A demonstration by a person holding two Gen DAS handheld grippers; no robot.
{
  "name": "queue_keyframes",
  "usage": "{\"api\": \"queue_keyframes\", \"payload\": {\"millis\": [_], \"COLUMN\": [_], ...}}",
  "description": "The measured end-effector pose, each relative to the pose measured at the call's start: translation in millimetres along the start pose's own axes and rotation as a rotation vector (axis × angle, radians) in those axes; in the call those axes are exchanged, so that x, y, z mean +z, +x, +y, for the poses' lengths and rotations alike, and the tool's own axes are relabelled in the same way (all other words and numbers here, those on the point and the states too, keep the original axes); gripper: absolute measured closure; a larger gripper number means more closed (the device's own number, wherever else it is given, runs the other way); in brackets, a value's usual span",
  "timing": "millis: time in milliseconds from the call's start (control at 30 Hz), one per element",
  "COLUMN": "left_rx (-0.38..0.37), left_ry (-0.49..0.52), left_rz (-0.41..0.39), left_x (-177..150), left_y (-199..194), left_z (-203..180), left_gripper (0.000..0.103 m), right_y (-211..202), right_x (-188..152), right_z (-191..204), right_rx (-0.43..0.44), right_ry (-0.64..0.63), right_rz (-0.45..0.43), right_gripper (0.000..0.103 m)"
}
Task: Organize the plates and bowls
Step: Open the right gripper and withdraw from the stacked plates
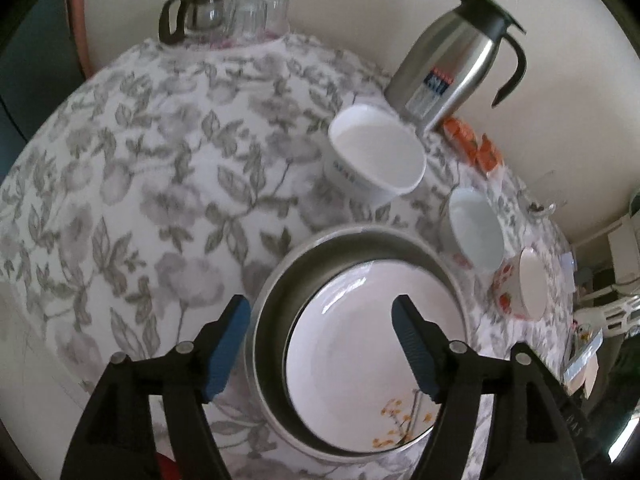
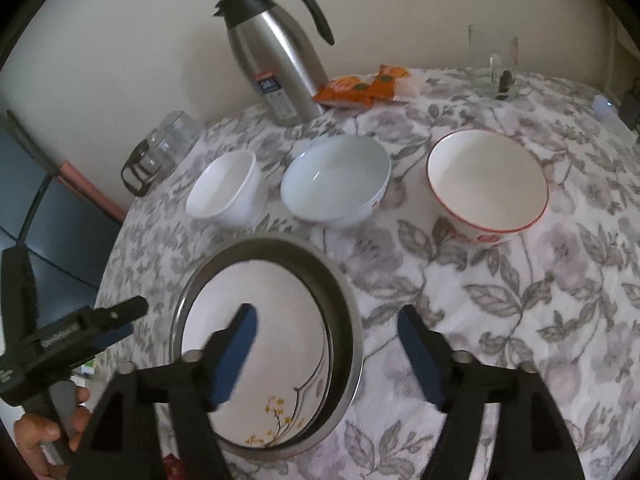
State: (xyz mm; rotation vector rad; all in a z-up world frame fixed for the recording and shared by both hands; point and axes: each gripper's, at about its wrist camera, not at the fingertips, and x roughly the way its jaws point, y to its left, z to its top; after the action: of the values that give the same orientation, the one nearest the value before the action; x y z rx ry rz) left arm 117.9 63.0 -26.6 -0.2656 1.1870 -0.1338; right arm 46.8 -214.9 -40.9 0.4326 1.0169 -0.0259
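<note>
A white plate with yellow flowers (image 1: 356,356) (image 2: 260,344) lies inside a steel rimmed plate (image 1: 276,284) (image 2: 344,304) at the table's near edge. Behind stand three bowls: a small white bowl (image 1: 376,152) (image 2: 228,188), a pale blue bowl (image 1: 476,228) (image 2: 336,184) and a red-rimmed bowl (image 1: 528,280) (image 2: 488,184). My left gripper (image 1: 320,344) is open and empty, its jaws either side of the steel plate's left rim. It also shows at the left of the right wrist view (image 2: 120,320). My right gripper (image 2: 326,354) is open and empty over the plates' right edge.
A steel thermos jug (image 1: 448,64) (image 2: 276,56) stands at the back by the wall. A glass coffee pot with glasses (image 1: 224,12) (image 2: 160,152) sits at the table's far left. Orange packets (image 1: 472,140) (image 2: 360,84) and a glass mug (image 2: 496,60) lie behind the bowls.
</note>
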Motion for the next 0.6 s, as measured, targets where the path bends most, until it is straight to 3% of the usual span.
{"api": "queue_keyframes", "payload": {"millis": [100,300,467,600], "left_rx": [0.038,0.043,-0.009,-0.065], "left_ry": [-0.013,-0.048,-0.028,0.029], "left_rz": [-0.022,-0.034,-0.039,-0.029], "left_x": [11.2,27.6,36.9,39.1], "left_y": [-4.9,-4.9,0.7,12.3], "left_z": [-9.8,-30.4,-67.4,-109.7], "left_gripper": [0.027,0.027,0.027,0.027], "right_y": [2.0,-17.2,-41.5,-46.0], "right_x": [3.1,19.0,41.2,58.8], "right_z": [-1.6,-8.6,-35.1,-65.8], "right_rx": [-0.014,-0.013,-0.071,-0.140], "right_ry": [0.021,0.073,0.186,0.306], "right_rz": [0.005,-0.081,-0.209,-0.230], "right_gripper": [0.008,0.000,0.000,0.000]}}
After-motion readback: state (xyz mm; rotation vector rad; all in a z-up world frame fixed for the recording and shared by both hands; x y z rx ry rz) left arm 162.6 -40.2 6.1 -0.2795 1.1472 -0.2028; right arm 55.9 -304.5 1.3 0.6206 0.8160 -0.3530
